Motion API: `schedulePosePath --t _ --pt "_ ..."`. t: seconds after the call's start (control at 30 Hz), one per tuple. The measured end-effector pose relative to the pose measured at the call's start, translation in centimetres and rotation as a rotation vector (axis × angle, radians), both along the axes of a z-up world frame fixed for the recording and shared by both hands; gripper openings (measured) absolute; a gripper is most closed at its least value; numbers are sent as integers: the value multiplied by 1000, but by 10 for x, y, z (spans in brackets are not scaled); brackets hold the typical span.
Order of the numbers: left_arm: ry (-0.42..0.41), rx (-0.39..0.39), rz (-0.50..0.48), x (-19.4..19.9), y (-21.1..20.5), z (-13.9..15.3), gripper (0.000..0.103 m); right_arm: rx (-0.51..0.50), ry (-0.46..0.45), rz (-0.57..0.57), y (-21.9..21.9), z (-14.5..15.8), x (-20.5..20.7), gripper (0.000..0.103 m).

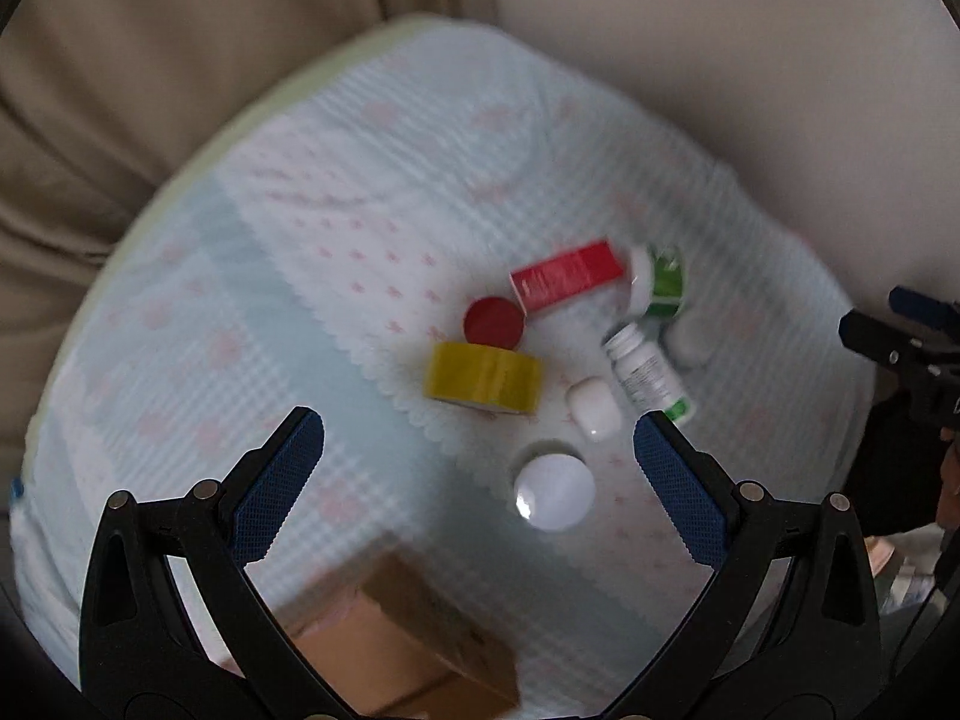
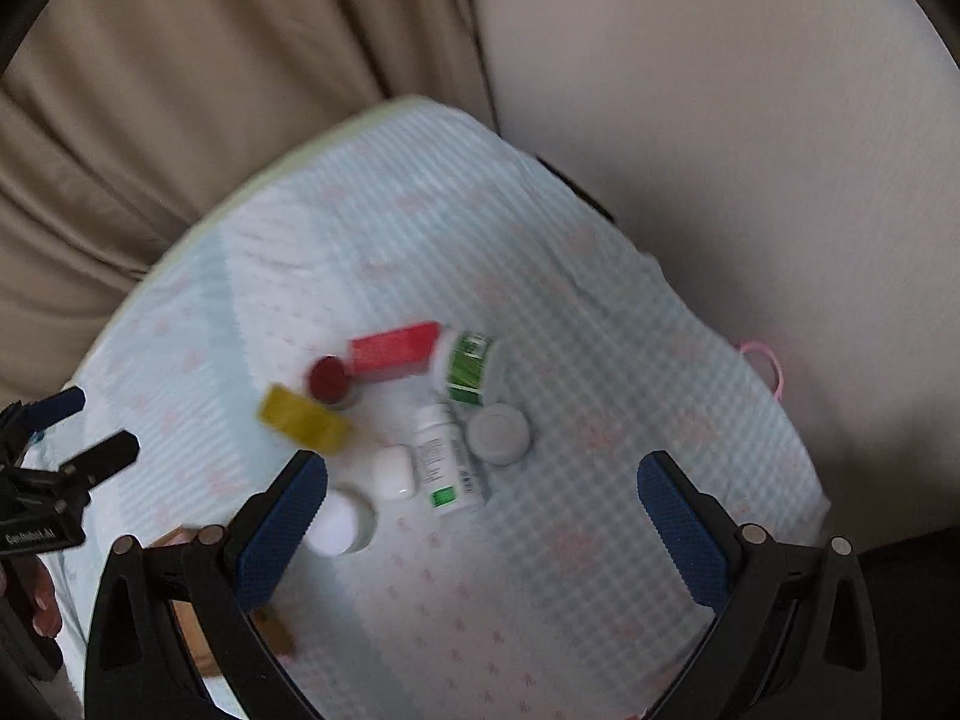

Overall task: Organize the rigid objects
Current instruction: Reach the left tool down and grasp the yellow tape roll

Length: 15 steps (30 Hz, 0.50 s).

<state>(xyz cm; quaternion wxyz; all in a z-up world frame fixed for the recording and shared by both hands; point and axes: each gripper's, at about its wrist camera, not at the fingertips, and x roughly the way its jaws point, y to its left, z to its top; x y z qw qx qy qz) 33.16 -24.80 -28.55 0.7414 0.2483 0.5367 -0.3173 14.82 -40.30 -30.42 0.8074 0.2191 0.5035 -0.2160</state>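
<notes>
Cardboard box (image 1: 414,642) waits at the bed's (image 1: 180,312) near edge, probably the bin, while both the left gripper (image 1: 480,474) and right gripper (image 2: 483,516) hover spread wide, empty (nothing grasped), over clustered tape (image 1: 483,379), bottles (image 1: 648,375) and jars (image 1: 555,492).

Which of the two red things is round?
The red lid is round, like a flat disc. It sits just behind the yellow tape roll. The other red thing, the red box, is long with straight edges.
</notes>
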Motion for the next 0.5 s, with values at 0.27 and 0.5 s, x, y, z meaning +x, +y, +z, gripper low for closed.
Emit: schedulePosePath --t 0.27,0.5 --pt "119 112 -56 36 -39 -90 103 143 178 -137 -35 -111 48 102" --pt "201 185 -113 50 -50 -142 103 222 262 -212 -44 -178 72 92"
